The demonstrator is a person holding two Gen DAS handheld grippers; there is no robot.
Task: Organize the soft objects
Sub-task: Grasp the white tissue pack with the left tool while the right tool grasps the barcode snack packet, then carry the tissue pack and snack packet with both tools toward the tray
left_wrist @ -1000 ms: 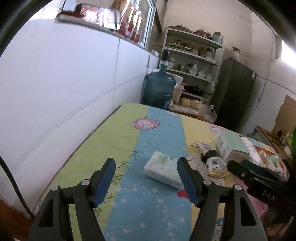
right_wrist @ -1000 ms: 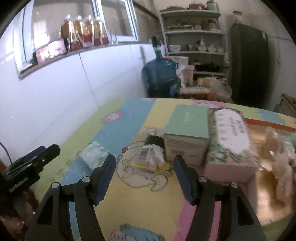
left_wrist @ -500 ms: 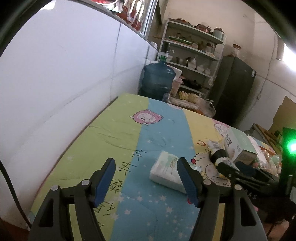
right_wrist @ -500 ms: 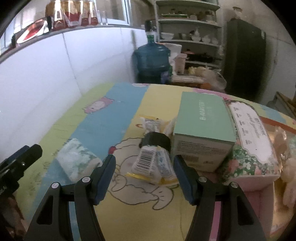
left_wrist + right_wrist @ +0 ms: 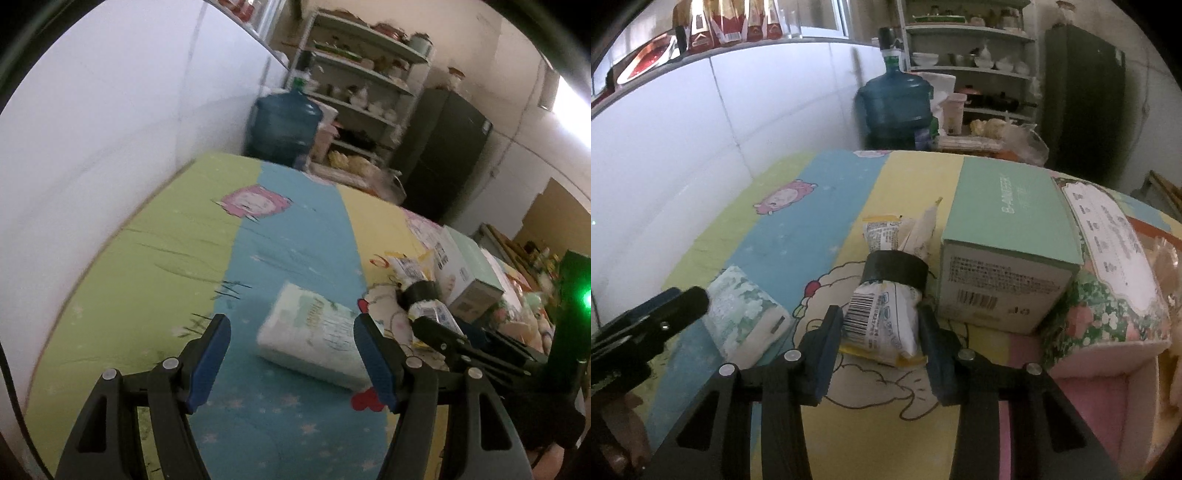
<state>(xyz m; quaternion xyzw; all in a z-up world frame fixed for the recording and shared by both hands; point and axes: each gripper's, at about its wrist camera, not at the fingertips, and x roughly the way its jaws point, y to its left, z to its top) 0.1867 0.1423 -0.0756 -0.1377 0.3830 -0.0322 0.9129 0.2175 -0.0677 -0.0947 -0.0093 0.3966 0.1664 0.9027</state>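
Note:
A white and green tissue pack (image 5: pixel 314 334) lies on the blue stripe of the quilt. My left gripper (image 5: pixel 291 354) is open, its fingers either side of the pack's near end. The pack also shows in the right wrist view (image 5: pixel 746 317). A yellow and white snack bundle (image 5: pixel 886 317) bound by a black band lies on the yellow stripe. My right gripper (image 5: pixel 879 332) has closed in around its near end, with both fingers at or near its sides. The bundle also shows in the left wrist view (image 5: pixel 421 295).
A mint green box (image 5: pixel 1004 251) and a floral wipes pack (image 5: pixel 1115 266) stand right of the bundle. A white tiled wall (image 5: pixel 110 147) runs along the left edge of the bed. A blue water jug (image 5: pixel 897 103), shelves and a dark fridge (image 5: pixel 1082 88) stand beyond.
Both grippers have moved forward and down. The right fingers have narrowed around the snack bundle. The left fingers now straddle the tissue pack.

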